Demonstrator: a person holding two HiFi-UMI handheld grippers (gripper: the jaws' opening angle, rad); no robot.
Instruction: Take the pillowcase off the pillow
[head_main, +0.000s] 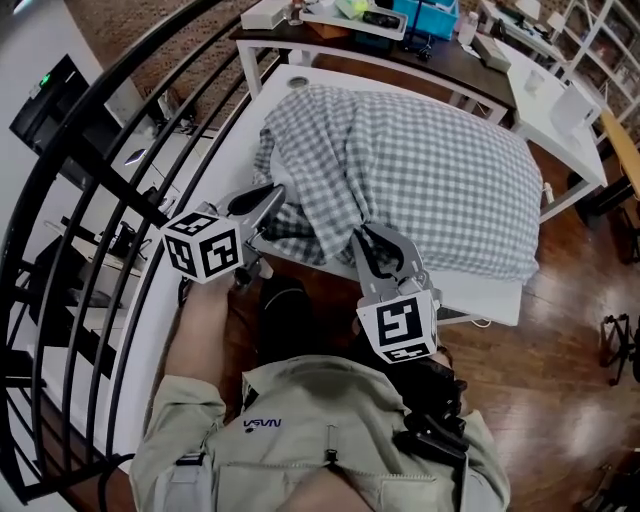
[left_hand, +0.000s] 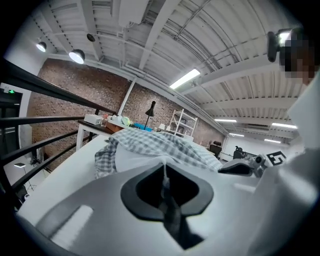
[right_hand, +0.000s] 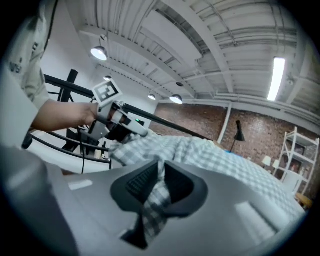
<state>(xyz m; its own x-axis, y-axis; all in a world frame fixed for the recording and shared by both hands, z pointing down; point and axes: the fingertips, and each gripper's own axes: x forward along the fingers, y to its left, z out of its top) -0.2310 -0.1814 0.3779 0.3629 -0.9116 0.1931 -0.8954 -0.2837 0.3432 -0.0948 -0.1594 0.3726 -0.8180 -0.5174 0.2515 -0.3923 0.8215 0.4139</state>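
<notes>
While left tool (head_main: 272, 198) pinches white pillow (left_hand: 132, 161) fabric, right tool (head_main: 366, 242) clamps shut on checked pillowcase (head_main: 420, 170) edge.

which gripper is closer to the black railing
Left. The left gripper sits close beside the black railing, pinching white fabric; the right gripper is farther off, shut on the checked pillowcase.

Both forearms reach forward side by side, the left gripper (head_main: 276, 195) pinched shut on the white pillow (left_hand: 131, 159), the right gripper (head_main: 366, 241) on the checked pillowcase (head_main: 420, 170).
</notes>
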